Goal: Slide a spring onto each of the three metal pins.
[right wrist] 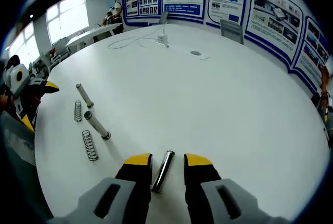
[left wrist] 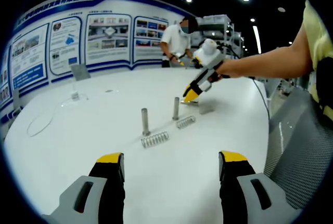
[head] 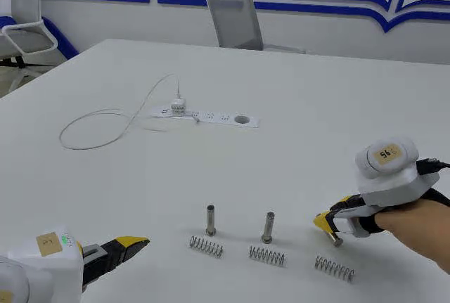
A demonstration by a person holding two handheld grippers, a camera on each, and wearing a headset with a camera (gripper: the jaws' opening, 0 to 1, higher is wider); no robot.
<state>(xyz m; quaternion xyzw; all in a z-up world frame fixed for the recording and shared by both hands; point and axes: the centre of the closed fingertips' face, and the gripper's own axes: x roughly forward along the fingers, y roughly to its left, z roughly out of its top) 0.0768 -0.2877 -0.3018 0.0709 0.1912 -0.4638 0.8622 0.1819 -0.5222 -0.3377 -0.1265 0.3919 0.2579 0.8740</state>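
Two metal pins stand upright on the white table. In front of each lies a spring, and a third spring lies further right. My right gripper is low over the table, shut on the third pin, which leans between its jaws with its foot near the table. My left gripper stands open and empty at the near left, short of the left pin and its spring.
A white power strip with a looping cable lies mid-table beyond the pins. Grey chairs stand behind the far edge. A person stands in the background of the left gripper view.
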